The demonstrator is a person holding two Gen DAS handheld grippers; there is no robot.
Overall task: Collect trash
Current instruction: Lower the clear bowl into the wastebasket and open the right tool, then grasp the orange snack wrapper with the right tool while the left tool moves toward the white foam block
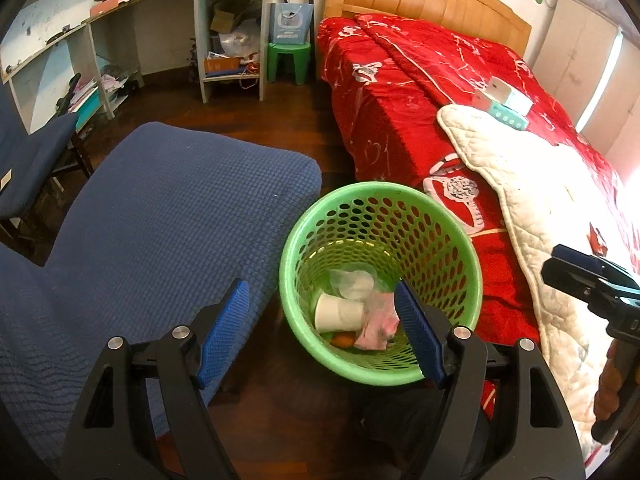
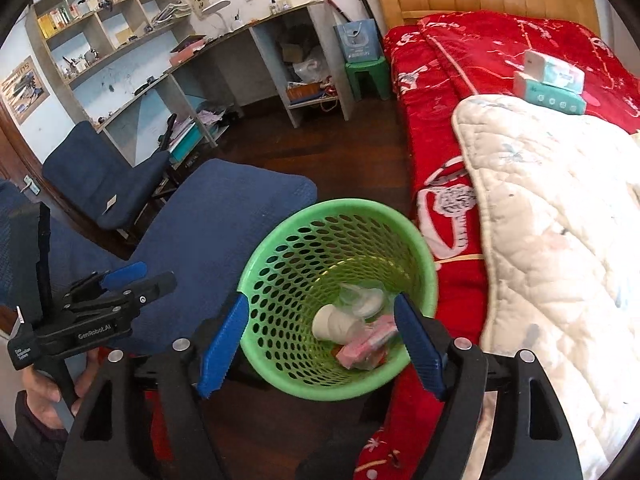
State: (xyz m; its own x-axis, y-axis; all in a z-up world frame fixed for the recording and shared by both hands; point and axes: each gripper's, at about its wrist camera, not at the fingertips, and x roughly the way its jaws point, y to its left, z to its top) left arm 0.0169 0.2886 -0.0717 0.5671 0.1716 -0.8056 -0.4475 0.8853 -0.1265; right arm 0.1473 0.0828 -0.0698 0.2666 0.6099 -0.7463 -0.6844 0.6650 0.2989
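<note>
The green bin (image 1: 380, 280) stands low centre on the floor between the blue chair (image 1: 168, 216) and the red bed (image 1: 420, 92), holding a white cup (image 1: 338, 312) and what looks like pink wrapping (image 1: 378, 324), with both grippers' jaws apart, empty, above it.

Bright daylight glares at right; fisheye edges bend, darken.
</note>
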